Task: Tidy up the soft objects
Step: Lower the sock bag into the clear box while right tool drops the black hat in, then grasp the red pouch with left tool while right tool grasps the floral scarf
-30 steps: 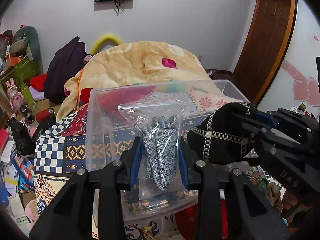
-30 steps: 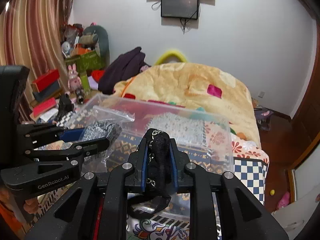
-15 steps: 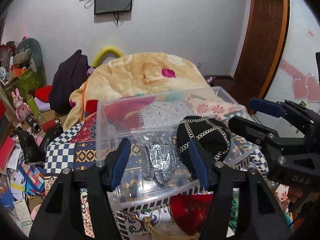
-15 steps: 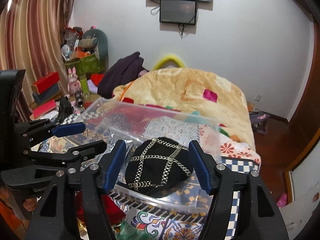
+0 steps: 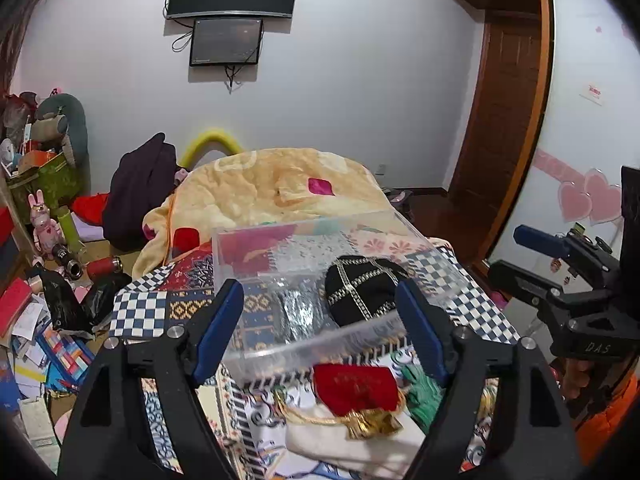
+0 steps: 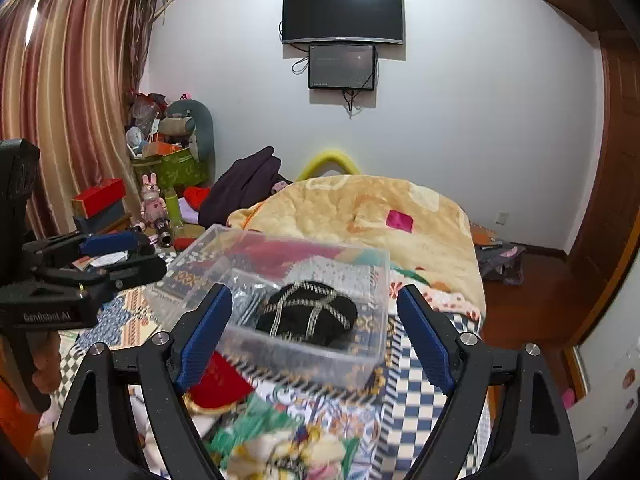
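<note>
A clear plastic bin [image 5: 280,350] [image 6: 372,280] stands on the patterned bedspread. Inside lie a black pouch with gold chain trim [image 5: 362,294] [image 6: 308,314] and a clear bag of grey knitted fabric [image 5: 298,312] [image 6: 244,300]. My left gripper [image 5: 320,332] is open and empty, above the bin's near edge. My right gripper [image 6: 310,334] is open and empty, also raised in front of the bin; it shows at the right of the left wrist view [image 5: 560,280]. A red pouch with gold tassel [image 5: 356,390] [image 6: 218,380] and green cloth [image 5: 424,392] lie in front of the bin.
A peach blanket [image 5: 280,188] is heaped behind the bin. Dark clothes [image 5: 140,184], toys and boxes [image 6: 100,200] crowd the left floor. A wooden door [image 5: 504,132] is at the right, with screens on the far wall [image 6: 342,12].
Both grippers opened and let go: the bag of grey fabric and the black pouch now lie in the bin. Both grippers then pulled back and up from the bin.
</note>
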`<move>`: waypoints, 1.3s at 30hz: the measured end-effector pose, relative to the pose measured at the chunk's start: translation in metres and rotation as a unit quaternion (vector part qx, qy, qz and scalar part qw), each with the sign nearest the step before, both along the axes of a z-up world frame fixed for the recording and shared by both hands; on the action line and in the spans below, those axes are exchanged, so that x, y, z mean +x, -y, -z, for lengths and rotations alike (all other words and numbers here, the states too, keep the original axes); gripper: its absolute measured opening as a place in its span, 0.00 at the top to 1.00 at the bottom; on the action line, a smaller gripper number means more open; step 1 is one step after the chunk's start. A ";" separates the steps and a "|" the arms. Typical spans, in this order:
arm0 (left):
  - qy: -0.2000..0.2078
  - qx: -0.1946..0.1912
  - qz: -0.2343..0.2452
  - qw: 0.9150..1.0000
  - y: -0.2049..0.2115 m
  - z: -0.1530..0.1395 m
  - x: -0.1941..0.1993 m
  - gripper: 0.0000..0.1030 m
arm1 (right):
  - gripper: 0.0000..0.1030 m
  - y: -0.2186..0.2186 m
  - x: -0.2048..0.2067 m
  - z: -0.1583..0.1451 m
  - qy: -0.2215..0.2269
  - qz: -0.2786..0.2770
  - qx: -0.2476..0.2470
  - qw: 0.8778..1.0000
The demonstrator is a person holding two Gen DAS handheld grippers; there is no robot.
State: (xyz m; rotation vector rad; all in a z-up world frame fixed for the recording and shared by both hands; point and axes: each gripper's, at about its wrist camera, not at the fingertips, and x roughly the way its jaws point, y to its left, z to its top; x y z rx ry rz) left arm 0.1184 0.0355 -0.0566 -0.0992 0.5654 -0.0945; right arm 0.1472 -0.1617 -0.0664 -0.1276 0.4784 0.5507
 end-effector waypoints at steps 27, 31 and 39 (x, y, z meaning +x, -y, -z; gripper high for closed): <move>-0.106 -0.013 0.040 0.993 0.046 0.092 -0.005 0.38 | 0.20 0.011 -0.023 0.091 -0.133 -0.001 -0.009 0.991; -0.106 -0.009 0.037 0.994 0.046 0.095 -0.003 0.50 | 0.27 0.015 -0.016 0.090 -0.141 -0.005 0.012 0.990; -0.098 -0.010 0.035 0.994 0.040 0.093 -0.006 0.63 | 0.60 0.012 0.005 0.095 -0.162 -0.012 0.014 0.987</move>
